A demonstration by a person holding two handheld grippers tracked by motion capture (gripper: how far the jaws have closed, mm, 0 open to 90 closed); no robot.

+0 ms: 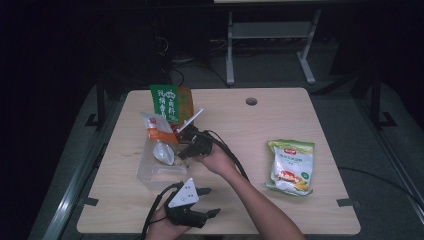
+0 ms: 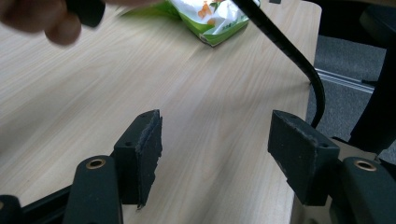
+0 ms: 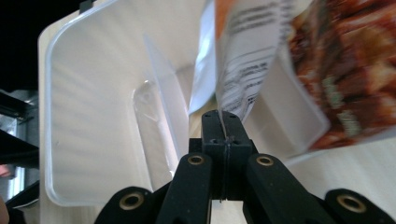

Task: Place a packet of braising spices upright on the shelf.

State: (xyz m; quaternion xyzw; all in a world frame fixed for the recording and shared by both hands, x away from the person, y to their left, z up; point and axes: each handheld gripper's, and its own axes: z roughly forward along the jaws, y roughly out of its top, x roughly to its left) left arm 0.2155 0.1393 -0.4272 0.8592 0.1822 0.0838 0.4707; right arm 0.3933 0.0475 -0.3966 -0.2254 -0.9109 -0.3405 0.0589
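progress partial. near edge: left gripper point(image 1: 212, 201) jaws spread, idle. beyond, right gripper point(image 3: 223, 122) pinches orange-and-white foil snack packet point(image 1: 161, 131) over clear plastic bin point(image 1: 150, 175); green-yellow snack bag point(image 1: 291, 167) remains out on the wooden table point(image 1: 280, 120).

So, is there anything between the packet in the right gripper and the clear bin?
Nothing visible. The right gripper is shut on the packet, which hangs right over the open bin. Another packet already lies inside but leaves room.
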